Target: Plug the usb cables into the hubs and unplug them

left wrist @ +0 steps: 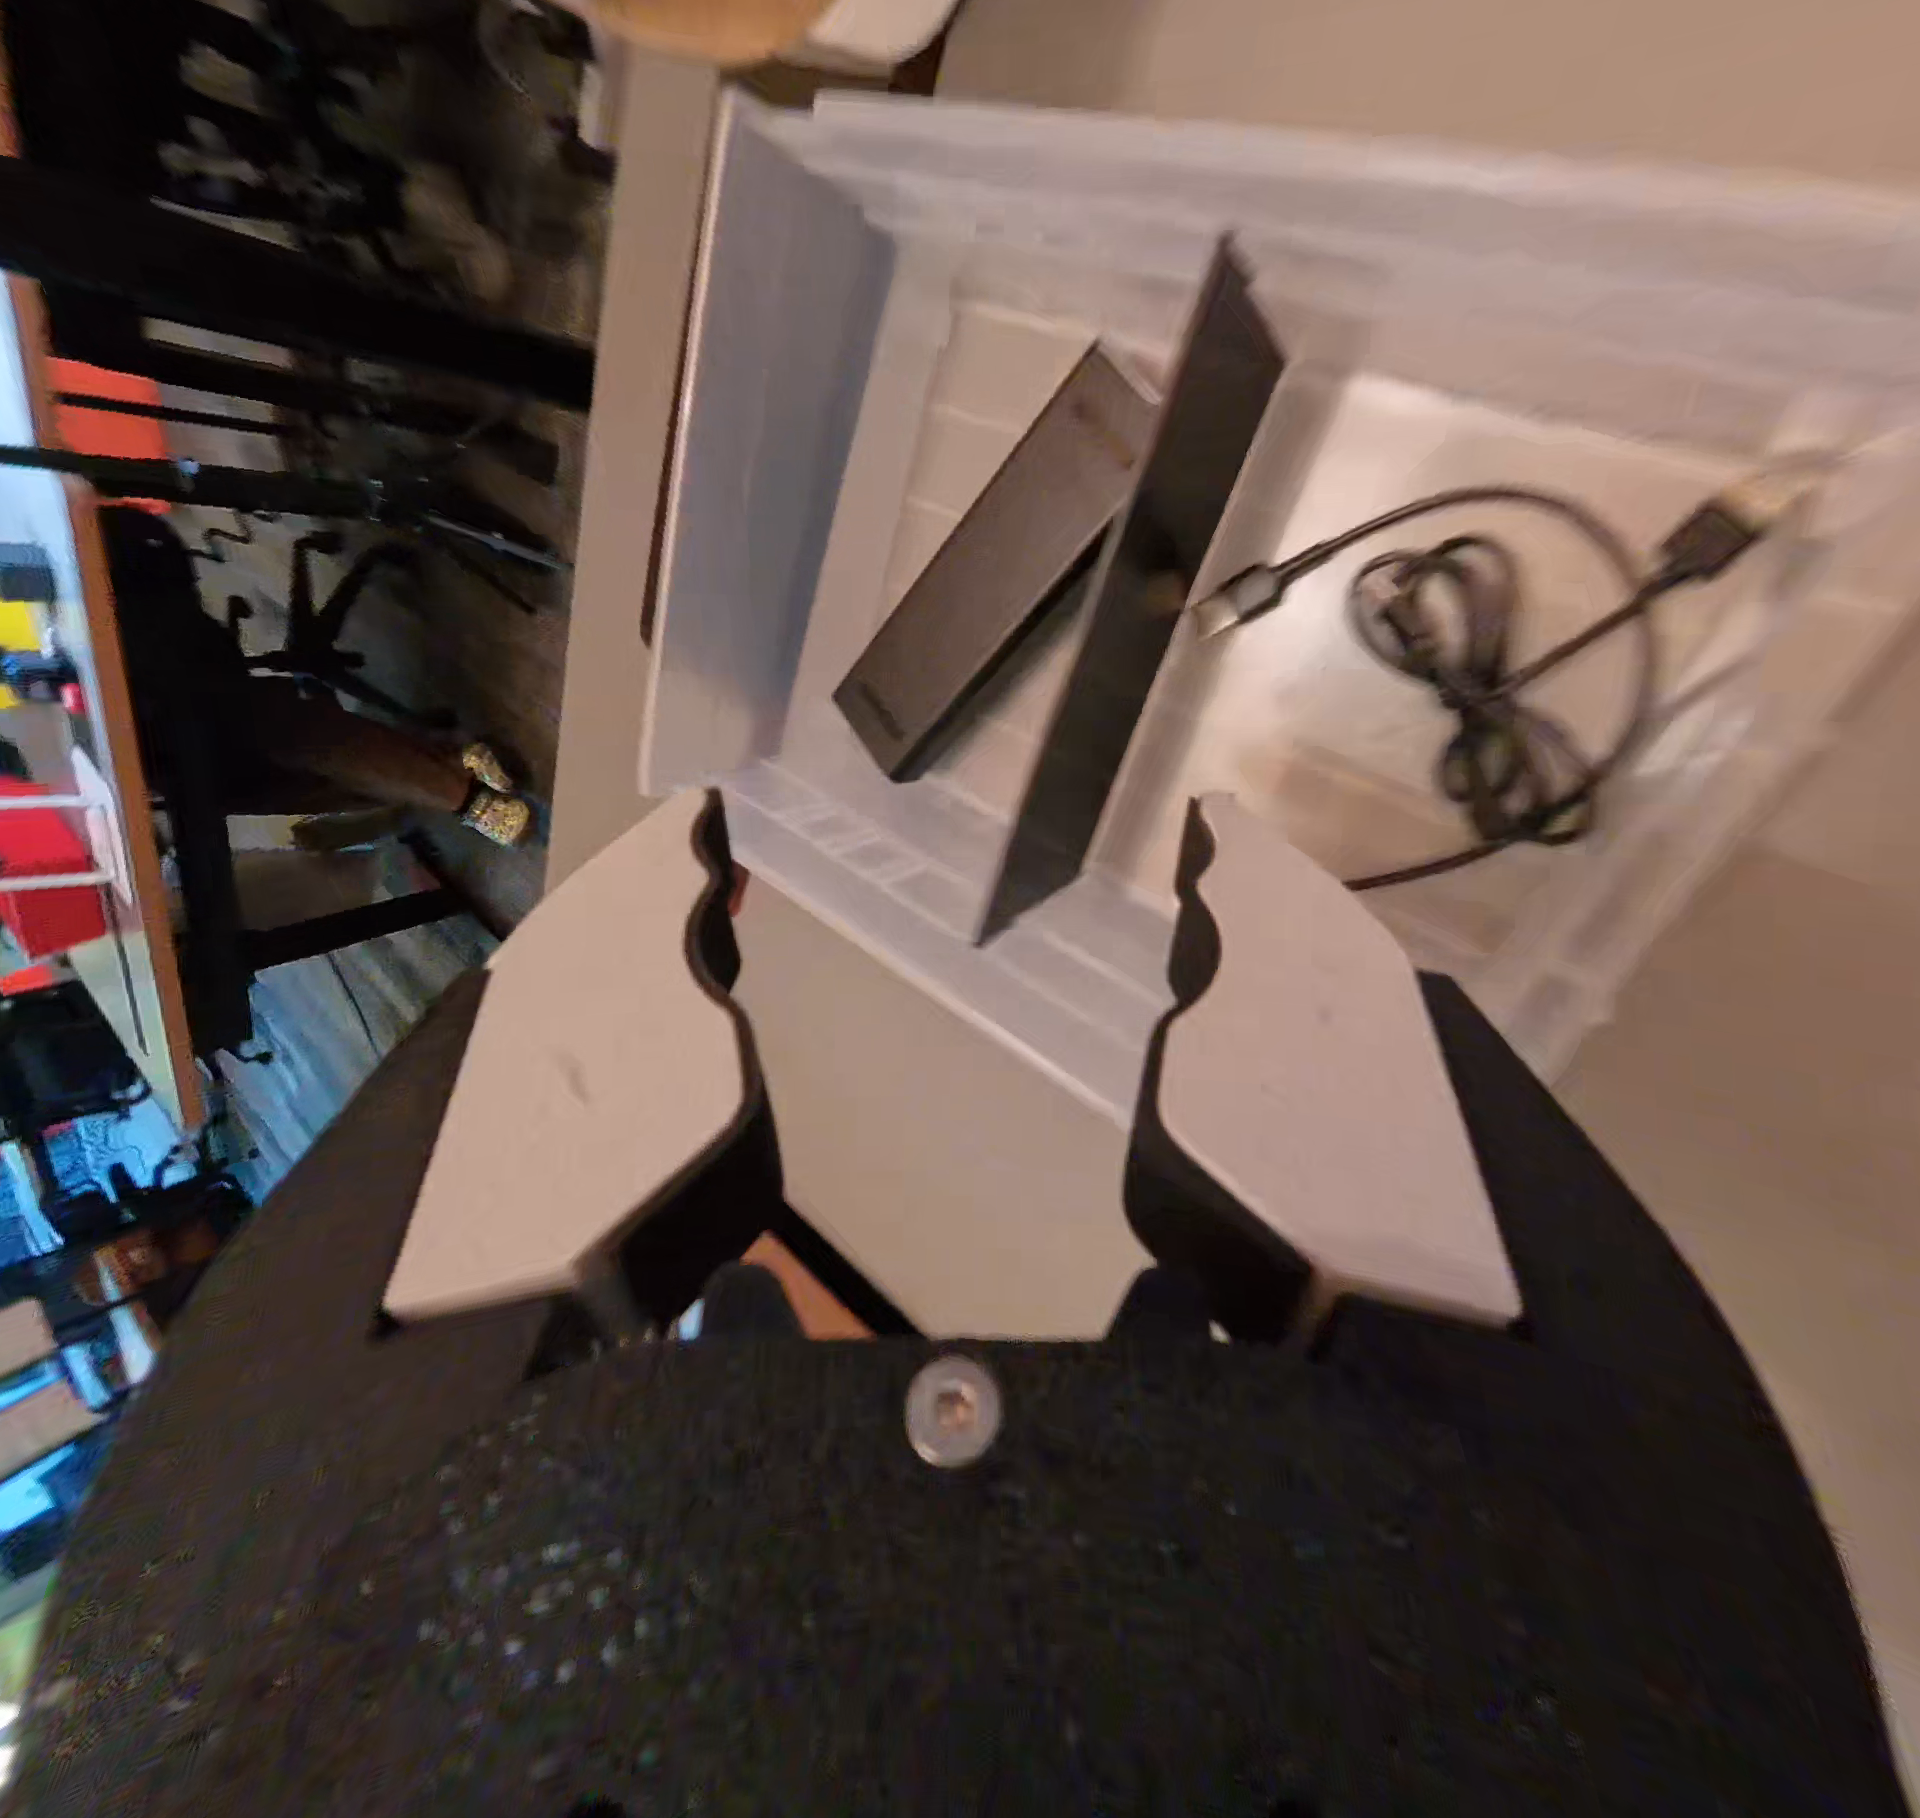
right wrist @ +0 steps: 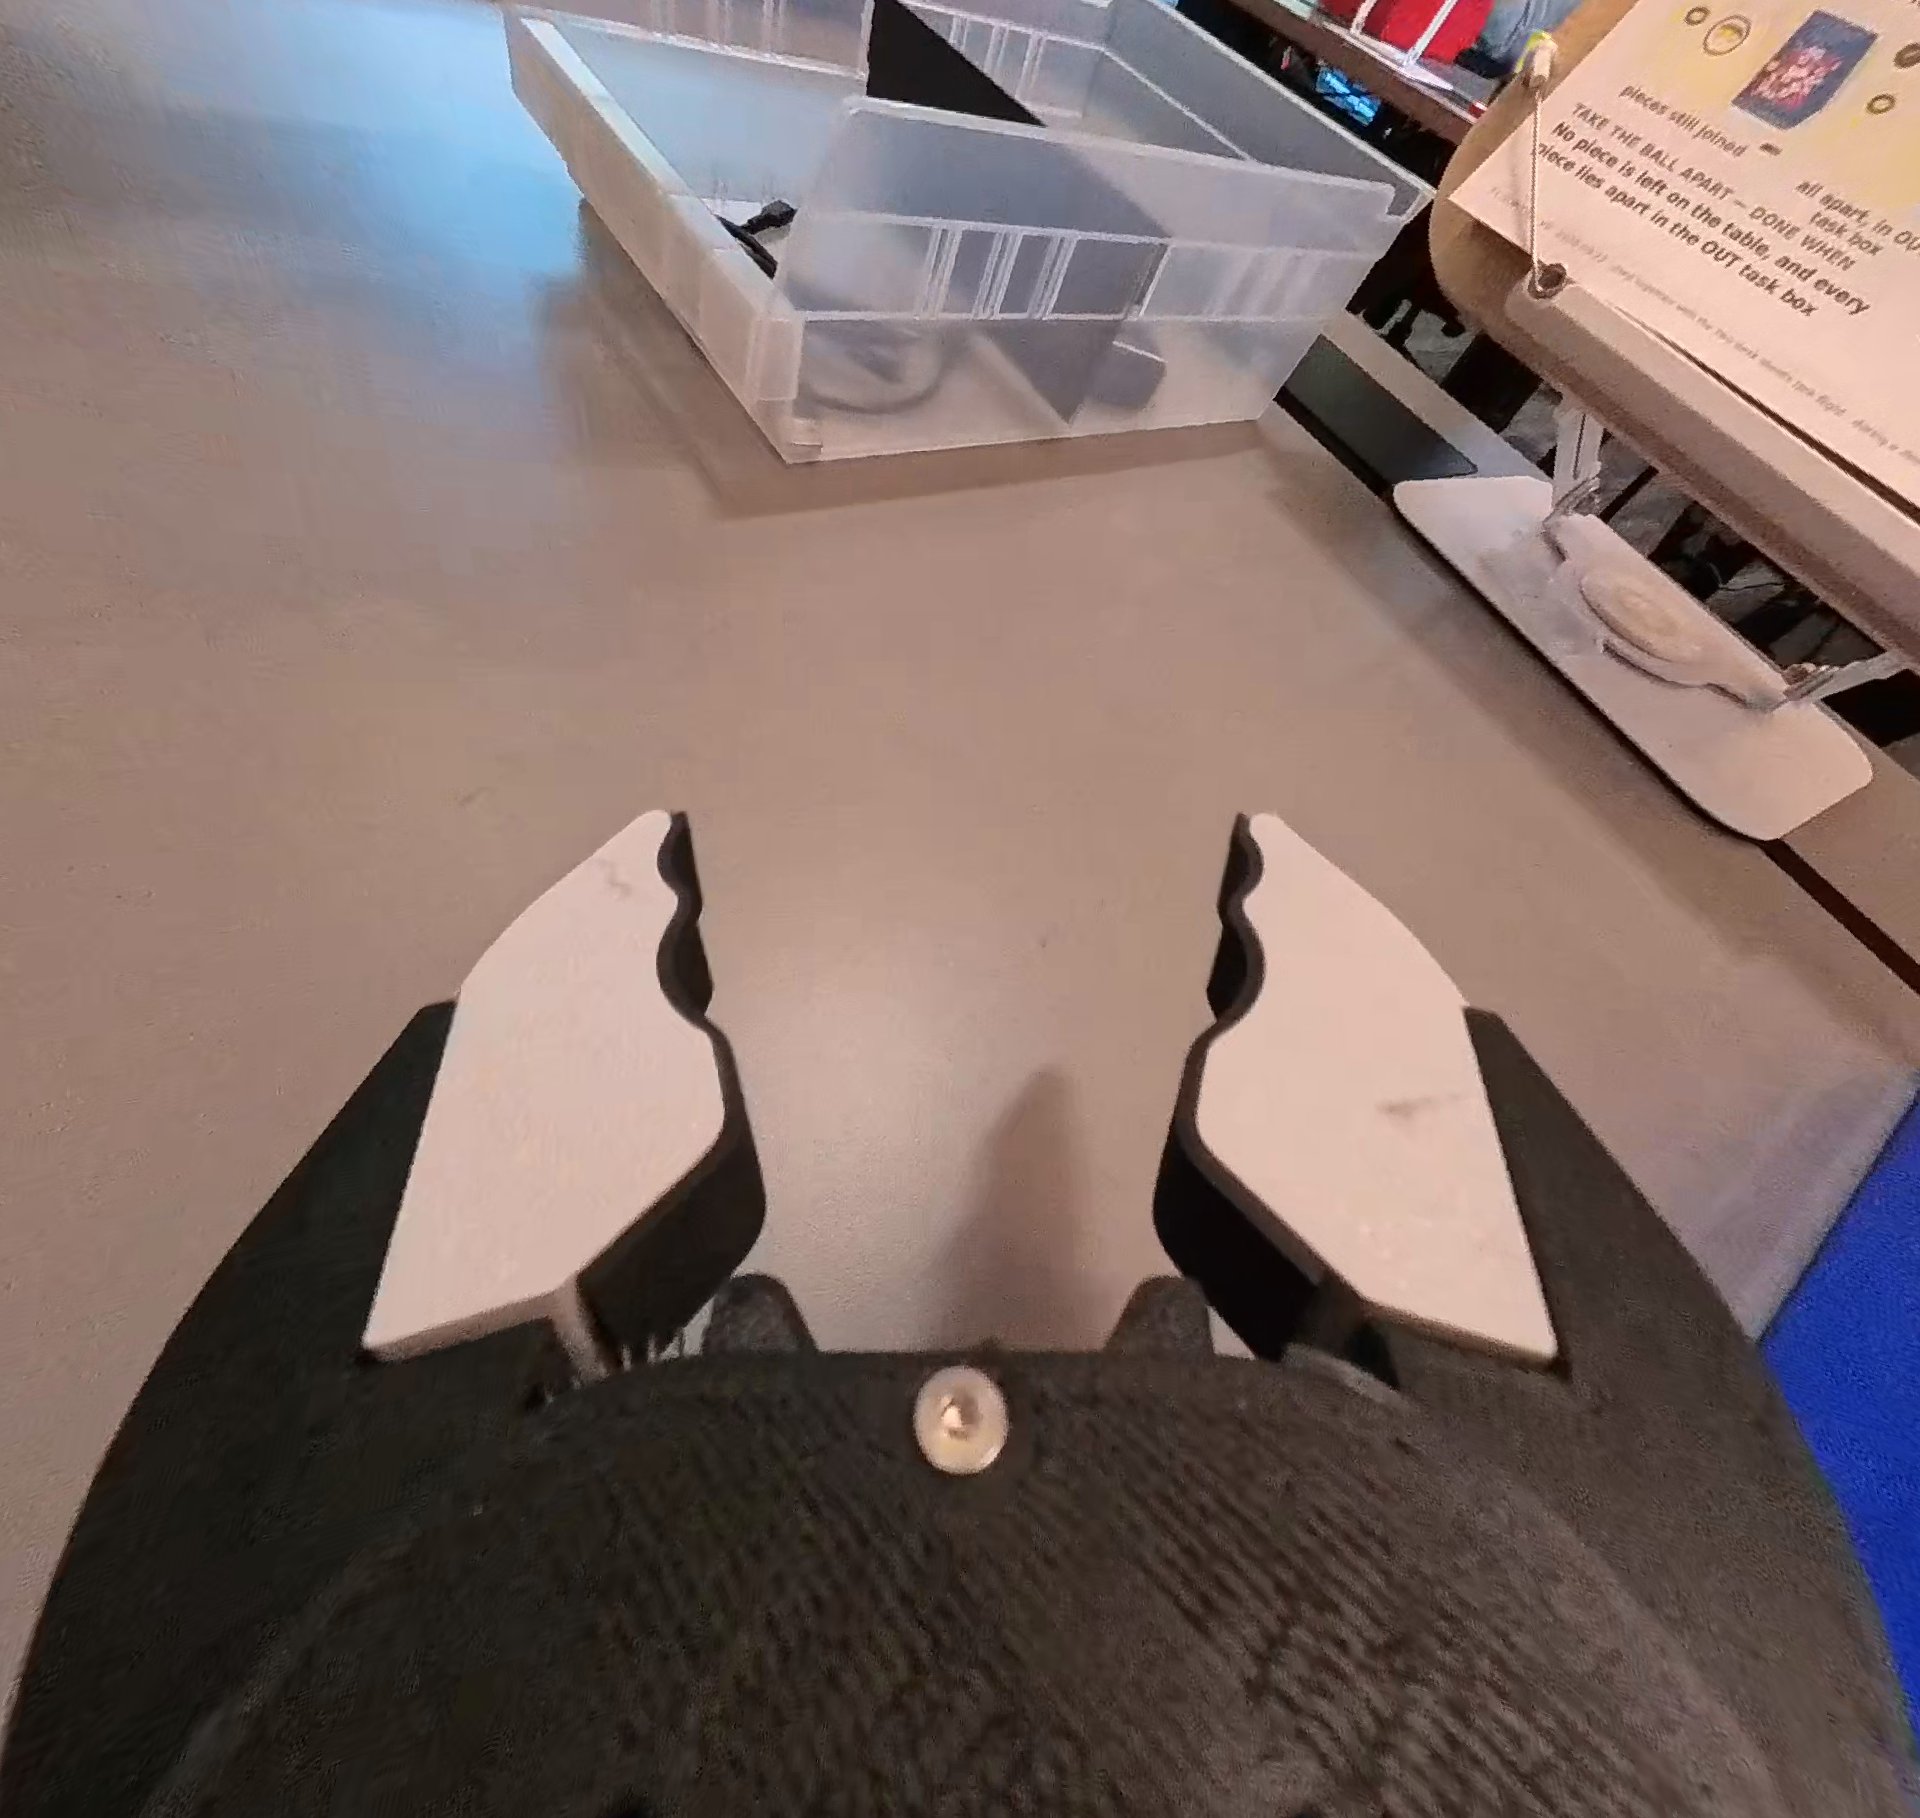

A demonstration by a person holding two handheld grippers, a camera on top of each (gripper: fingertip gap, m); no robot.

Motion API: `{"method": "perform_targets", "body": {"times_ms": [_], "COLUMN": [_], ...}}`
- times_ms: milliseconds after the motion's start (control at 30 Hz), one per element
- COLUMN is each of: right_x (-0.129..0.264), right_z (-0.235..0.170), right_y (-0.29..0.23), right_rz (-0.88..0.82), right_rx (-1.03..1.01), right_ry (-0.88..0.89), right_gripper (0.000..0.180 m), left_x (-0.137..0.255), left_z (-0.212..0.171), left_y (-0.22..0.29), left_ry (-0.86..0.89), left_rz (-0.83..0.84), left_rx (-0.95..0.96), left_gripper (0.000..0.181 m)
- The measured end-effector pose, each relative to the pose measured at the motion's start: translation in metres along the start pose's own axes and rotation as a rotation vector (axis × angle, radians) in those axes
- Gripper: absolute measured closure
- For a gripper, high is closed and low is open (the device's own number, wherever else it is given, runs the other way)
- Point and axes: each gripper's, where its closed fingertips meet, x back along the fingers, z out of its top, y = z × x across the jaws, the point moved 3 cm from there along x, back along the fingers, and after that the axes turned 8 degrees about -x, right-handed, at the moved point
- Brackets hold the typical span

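A clear plastic bin [left wrist: 1039, 979] sits on the beige table. In the left wrist view a black USB hub [left wrist: 987, 573] lies in one compartment, beside a black divider [left wrist: 1132, 605]. A coiled black USB cable [left wrist: 1496, 667] with a metal plug [left wrist: 1236, 599] lies in the neighbouring compartment. My left gripper [left wrist: 951, 833] is open and empty, just above the bin's near wall. My right gripper [right wrist: 961, 854] is open and empty over bare table, well short of the bin [right wrist: 1039, 314]. The hub shows only dimly through the bin's wall in the right wrist view.
A white stand base [right wrist: 1662, 698] holds a tilted board with an instruction sheet [right wrist: 1714, 158] at the table's right edge. Beyond the table's edge are black chairs and table legs [left wrist: 312, 334]. A blue surface [right wrist: 1860, 1353] shows at the far right. About 35 cm separates my left fingertips from my right. About 15 cm separates my left fingertips from the black USB hub [left wrist: 987, 573].
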Motion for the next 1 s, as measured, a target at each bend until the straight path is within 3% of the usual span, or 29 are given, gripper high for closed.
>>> {"method": "perform_targets", "body": {"times_ms": [33,267,433,733,867,1000], "right_x": [-0.001,0.005,0.012,0.014,0.016,0.014], "right_z": [-0.001,0.0,0.004,0.006,0.006,0.005], "right_y": [0.0,0.005,0.011,0.017,0.018,0.018], "right_rz": [0.003,-0.005,0.003,-0.02,-0.024,-0.027], "right_rx": [-0.002,-0.06,-0.134,-0.174,-0.179,-0.18], "right_ry": [-0.006,0.019,0.059,0.056,0.06,0.044], "right_gripper": [0.083,0.085,0.085,0.087,0.088,0.09], "left_x": [-0.015,-0.129,-0.174,-0.189,-0.188,-0.189], "left_z": [-0.002,0.002,0.003,-0.006,-0.006,-0.008], "left_y": [-0.013,-0.028,-0.002,0.017,0.018,0.004], "left_ry": [-0.034,-0.193,-0.207,-0.191,-0.197,-0.19], "left_rz": [-0.043,-0.321,-0.409,-0.615,-0.602,-0.444], "left_rx": [-0.042,-0.288,-0.438,-0.494,-0.492,-0.417], "left_gripper": [0.098,0.092,0.101,0.114,0.118,0.119]}}
